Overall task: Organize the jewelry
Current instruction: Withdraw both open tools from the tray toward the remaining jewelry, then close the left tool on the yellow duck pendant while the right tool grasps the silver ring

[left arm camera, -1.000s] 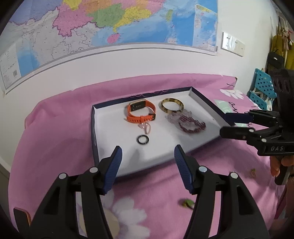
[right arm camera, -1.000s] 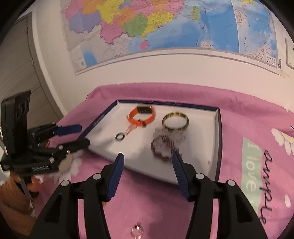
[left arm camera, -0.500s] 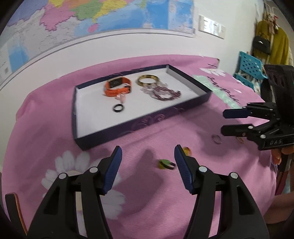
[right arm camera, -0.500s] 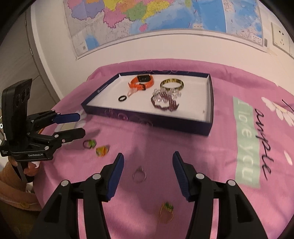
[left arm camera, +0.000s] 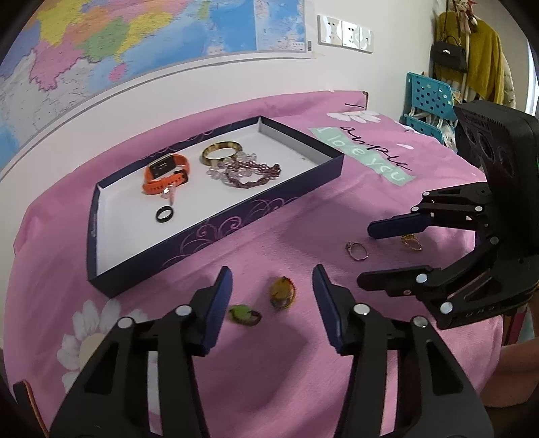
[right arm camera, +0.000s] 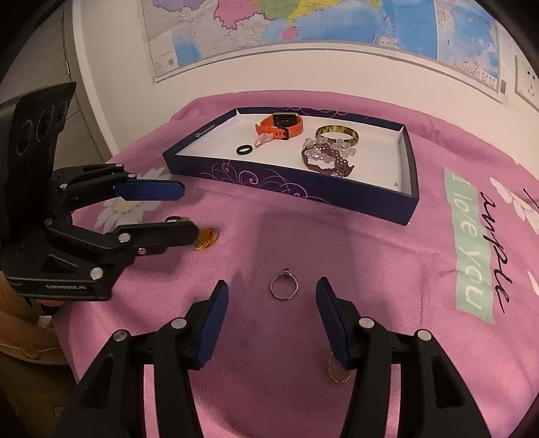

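Note:
A dark blue tray point(left arm camera: 269, 205) point(right arm camera: 296, 188) on the pink cloth holds an orange watch point(left arm camera: 165, 173), a gold bangle point(left arm camera: 222, 151), beaded bracelets point(left arm camera: 249, 173) and a black ring point(left arm camera: 164, 214). Loose on the cloth lie an amber ring point(left arm camera: 282, 292), a green ring point(left arm camera: 244, 315), a silver ring point(right arm camera: 284, 288) point(left arm camera: 357, 251) and a gold ring point(right arm camera: 338, 372) point(left arm camera: 411, 242). My left gripper point(left arm camera: 272, 296) point(right arm camera: 185, 215) is open around the amber and green rings. My right gripper point(right arm camera: 272, 310) point(left arm camera: 367, 256) is open, the silver ring between its fingertips.
A pink flowered cloth point(right arm camera: 370, 269) covers the round table, with a white wall and a map point(right arm camera: 303, 27) behind. A blue plastic stool point(left arm camera: 427, 101) and hanging clothes point(left arm camera: 478, 60) stand at the far right of the left wrist view.
Both grippers have drawn back from the tray and come down over the loose rings on the cloth. Both have stayed open.

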The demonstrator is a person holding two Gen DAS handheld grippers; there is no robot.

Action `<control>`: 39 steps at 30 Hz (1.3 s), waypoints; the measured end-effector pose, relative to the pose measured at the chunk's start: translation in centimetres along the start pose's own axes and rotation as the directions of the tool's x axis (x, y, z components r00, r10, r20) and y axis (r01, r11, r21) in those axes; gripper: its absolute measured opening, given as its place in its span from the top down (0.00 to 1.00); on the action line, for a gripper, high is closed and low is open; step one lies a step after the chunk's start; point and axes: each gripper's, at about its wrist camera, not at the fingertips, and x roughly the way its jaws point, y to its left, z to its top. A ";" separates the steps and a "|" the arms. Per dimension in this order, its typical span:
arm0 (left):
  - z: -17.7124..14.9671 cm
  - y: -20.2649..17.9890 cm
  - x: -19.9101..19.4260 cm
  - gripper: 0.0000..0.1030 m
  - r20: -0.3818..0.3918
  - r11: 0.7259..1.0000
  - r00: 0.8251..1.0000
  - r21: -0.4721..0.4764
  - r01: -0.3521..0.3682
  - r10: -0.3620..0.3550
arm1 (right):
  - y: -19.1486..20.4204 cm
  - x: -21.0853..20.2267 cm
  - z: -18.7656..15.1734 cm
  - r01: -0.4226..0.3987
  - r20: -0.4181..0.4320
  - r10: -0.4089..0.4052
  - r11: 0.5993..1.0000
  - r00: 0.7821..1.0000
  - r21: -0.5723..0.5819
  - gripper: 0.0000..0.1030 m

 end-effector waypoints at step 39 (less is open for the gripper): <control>-0.6 1.2 1.4 0.84 -0.060 0.992 0.997 -0.113 0.049 -0.056 | -0.3 -0.3 0.6 0.018 0.028 -0.018 1.000 0.999 0.016 0.85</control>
